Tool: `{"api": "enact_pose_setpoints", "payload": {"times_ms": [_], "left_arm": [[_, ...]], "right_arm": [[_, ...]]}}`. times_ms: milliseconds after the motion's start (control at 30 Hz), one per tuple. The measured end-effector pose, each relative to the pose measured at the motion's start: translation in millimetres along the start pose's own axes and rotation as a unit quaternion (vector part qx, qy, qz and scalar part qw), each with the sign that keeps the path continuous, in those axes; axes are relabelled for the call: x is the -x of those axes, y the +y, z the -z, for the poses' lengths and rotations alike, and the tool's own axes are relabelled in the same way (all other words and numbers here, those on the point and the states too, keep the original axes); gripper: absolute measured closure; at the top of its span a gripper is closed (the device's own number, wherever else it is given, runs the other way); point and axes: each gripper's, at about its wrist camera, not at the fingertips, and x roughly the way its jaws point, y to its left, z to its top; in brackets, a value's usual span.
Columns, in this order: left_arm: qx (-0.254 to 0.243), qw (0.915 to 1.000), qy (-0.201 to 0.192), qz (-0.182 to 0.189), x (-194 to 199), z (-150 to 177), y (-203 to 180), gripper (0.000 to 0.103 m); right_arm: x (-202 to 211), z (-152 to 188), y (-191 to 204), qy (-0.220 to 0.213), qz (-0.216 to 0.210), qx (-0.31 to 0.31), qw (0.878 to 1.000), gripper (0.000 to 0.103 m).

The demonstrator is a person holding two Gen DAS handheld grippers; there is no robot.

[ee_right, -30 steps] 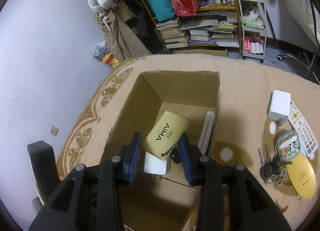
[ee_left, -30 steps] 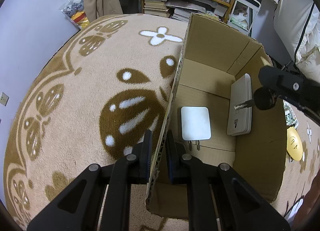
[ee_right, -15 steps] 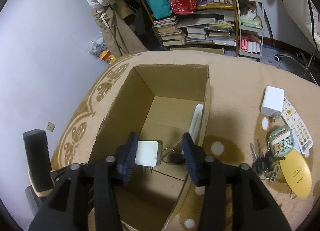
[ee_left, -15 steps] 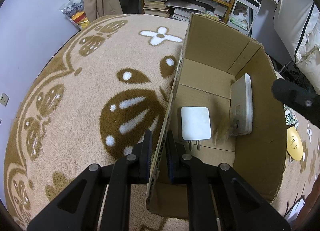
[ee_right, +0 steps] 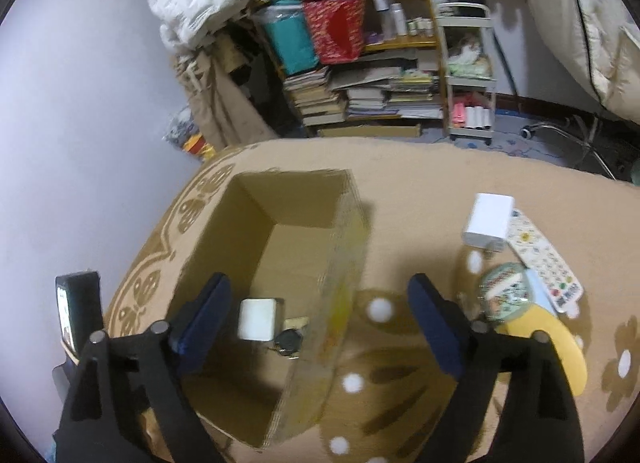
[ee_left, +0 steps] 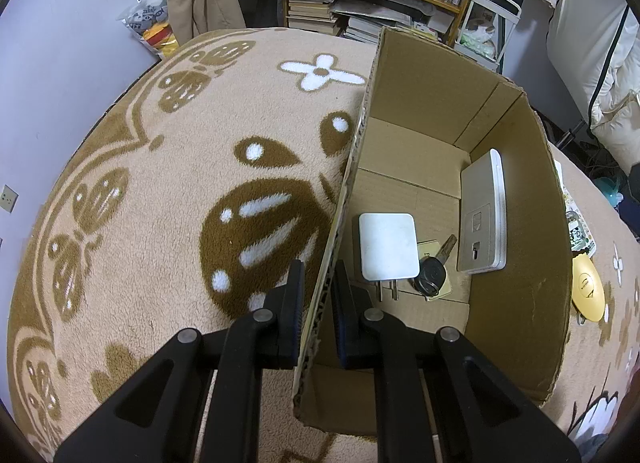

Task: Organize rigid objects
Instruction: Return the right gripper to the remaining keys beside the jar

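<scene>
Our left gripper [ee_left: 318, 303] is clenched on the near wall of the box [ee_left: 516, 255], one finger outside over the rug [ee_left: 160, 191] and one inside, the cardboard edge pinched between the pads. Just ahead of that inner finger, on the box floor, lies the white charger [ee_left: 387, 245] with its prongs toward us; touching its right side is the black key [ee_left: 432, 271], resting on a small yellow tag [ee_left: 434, 263]. Beyond the key, a flat white device [ee_left: 482, 215] leans on edge against the right wall. Our right gripper [ee_right: 316, 327] hangs above the box's near right corner with its jaws opening wide and nothing between them; the view here is blurred. Down between its fingers we see the charger and key on the box floor. Beside its right finger, on the rug, lie a yellow oval case [ee_right: 556, 347] and a round patterned pouch [ee_right: 506, 295]; a little farther are a remote [ee_right: 544, 259] and a second white charger [ee_right: 488, 219], all outside the box. Near its left finger stands a dark phone-like block [ee_right: 78, 303], which appears to sit on our left gripper. Well beyond the rug stand a bookshelf [ee_right: 360, 75] stacked with books and bags, and a small white cart [ee_right: 470, 75].
</scene>
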Motion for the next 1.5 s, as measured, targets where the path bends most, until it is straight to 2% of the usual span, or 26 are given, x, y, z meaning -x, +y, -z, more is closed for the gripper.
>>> {"api": "enact_pose_setpoints", "payload": {"times_ms": [200, 500, 1067, 1167, 1233, 1500], "left_arm": [[-0.001, 1.0, 0.0, 0.0, 0.1, 0.3, 0.1, 0.091], [-0.006, 1.0, -0.003, -0.005, 3.0, 1.1, -1.2, 0.091], [-0.008, 0.9999, -0.003, -0.007, 4.1, 1.7, -2.8, 0.091], [-0.008, 0.9999, -0.003, -0.007, 4.2, 2.4, -3.7, 0.091], [-0.008, 0.9999, -0.004, -0.007, 4.9, 2.5, -4.3, 0.091], [-0.009, 0.9999, -0.004, -0.007, 4.1, 2.3, -3.6, 0.091]], "right_arm": [[4.7, 1.0, -40.9, 0.0, 0.03, -0.032, 0.999, 0.007], [-14.5, 30.2, -89.9, 0.03, 0.071, -0.063, 0.995, 0.007], [-47.8, 54.9, -111.9, 0.055, 0.086, -0.072, 0.992, 0.008], [-56.8, 57.8, -116.5, 0.066, 0.091, -0.079, 0.991, 0.026], [-60.5, 57.8, -117.2, 0.068, 0.107, -0.07, 0.989, 0.027], [-73.2, 60.0, -125.4, 0.073, 0.093, -0.073, 0.99, 0.027]]}}
